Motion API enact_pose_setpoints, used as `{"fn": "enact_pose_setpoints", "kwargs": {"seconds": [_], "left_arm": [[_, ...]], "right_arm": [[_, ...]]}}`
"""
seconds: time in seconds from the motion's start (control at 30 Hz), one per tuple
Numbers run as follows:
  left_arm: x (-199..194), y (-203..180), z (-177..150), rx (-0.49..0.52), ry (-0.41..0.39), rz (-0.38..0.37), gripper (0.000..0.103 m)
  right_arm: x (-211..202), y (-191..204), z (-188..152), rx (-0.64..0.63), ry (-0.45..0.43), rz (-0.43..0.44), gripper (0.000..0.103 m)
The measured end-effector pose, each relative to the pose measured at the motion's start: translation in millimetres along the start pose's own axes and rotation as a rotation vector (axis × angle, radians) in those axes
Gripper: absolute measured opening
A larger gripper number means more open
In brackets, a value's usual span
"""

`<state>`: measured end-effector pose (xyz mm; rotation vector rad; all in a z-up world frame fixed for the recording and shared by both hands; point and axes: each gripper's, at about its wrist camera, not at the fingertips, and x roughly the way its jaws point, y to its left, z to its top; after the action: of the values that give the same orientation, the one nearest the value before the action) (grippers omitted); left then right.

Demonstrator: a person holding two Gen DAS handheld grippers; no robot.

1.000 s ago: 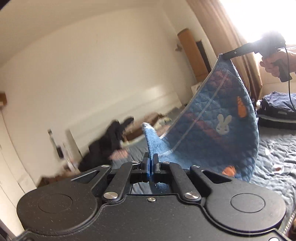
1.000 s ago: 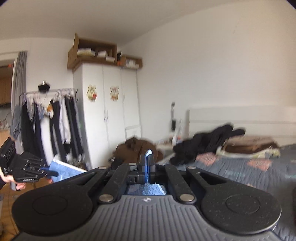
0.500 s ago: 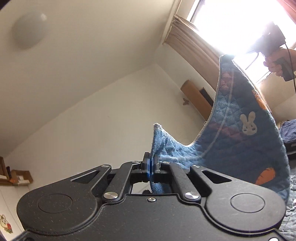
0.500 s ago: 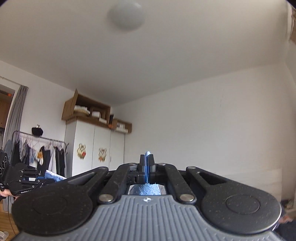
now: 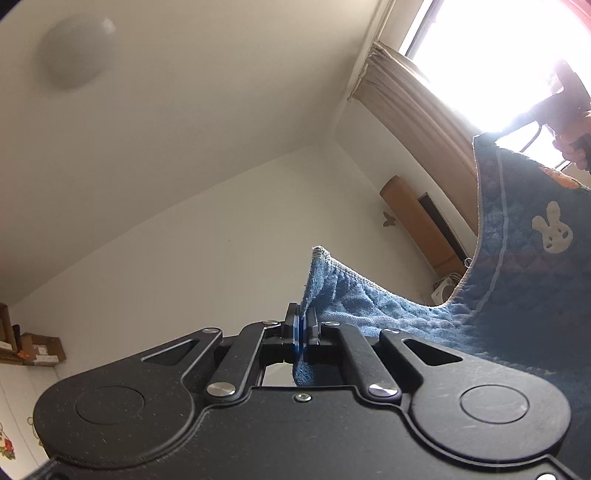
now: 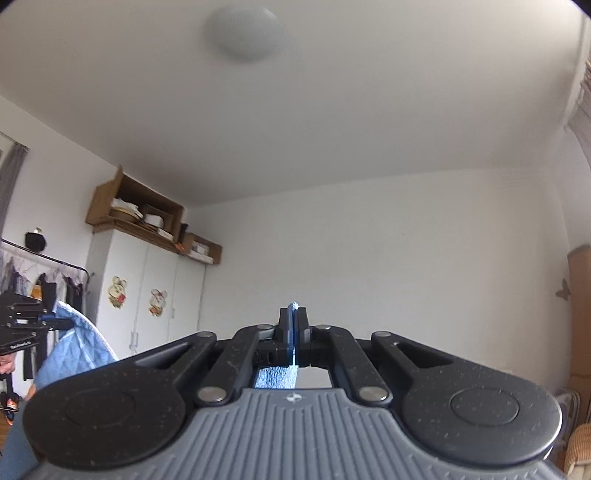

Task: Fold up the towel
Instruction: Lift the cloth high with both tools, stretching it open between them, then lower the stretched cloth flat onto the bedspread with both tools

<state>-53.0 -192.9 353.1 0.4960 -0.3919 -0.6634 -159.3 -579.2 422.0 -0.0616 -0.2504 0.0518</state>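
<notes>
A blue quilted towel point(image 5: 524, 280) with a white rabbit and orange carrots hangs in the air, stretched between both grippers. My left gripper point(image 5: 302, 325) is shut on one top corner, which pokes up above the fingers. At the far right of the left wrist view, my right gripper point(image 5: 517, 127) pinches the other top corner against the bright window, held by a hand point(image 5: 574, 144). In the right wrist view, my right gripper point(image 6: 293, 325) is shut on a sliver of towel point(image 6: 293, 306). The left gripper point(image 6: 55, 324) shows at the left edge, holding a pale blue fold point(image 6: 79, 347).
Both cameras point up at the ceiling and its round lamp point(image 6: 243, 31). A window with brown curtains point(image 5: 413, 110) is on one side. A white wardrobe point(image 6: 147, 306) topped with cardboard boxes and a clothes rack point(image 6: 44, 280) stand on the other.
Both grippers have risen and tilted upward with the towel. The bed and floor have dropped out of view; ceiling and lamp now fill the frames. The towel hangs higher.
</notes>
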Motion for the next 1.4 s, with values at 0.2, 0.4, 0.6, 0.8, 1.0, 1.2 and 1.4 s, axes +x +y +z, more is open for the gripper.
{"fn": "enact_pose_setpoints", "kwargs": {"seconds": [0.2, 0.4, 0.6, 0.8, 1.0, 1.2, 1.4], "left_arm": [[115, 1, -81, -0.029, 0.115, -0.026, 0.002], [247, -5, -188, -0.061, 0.246, -0.019, 0.002], [355, -43, -311, -0.115, 0.386, -0.038, 0.002], [393, -74, -419, -0.156, 0.535, -0.054, 0.004], [386, -91, -480, -0.161, 0.610, -0.032, 0.062], [309, -103, -451, -0.248, 0.594, -0.051, 0.083], [227, -120, -418, -0.397, 0.606, -0.069, 0.089]], "right_arm": [[102, -41, -74, 0.030, 0.127, -0.089, 0.000], [228, -88, -191, 0.018, 0.244, -0.173, 0.000], [339, -118, -322, 0.005, 0.337, -0.219, 0.000], [367, -126, -454, -0.041, 0.423, -0.194, 0.002], [364, -126, -540, 0.011, 0.504, -0.209, 0.030], [310, -120, -555, 0.074, 0.591, -0.097, 0.056], [221, -77, -541, 0.097, 0.723, 0.008, 0.065]]}}
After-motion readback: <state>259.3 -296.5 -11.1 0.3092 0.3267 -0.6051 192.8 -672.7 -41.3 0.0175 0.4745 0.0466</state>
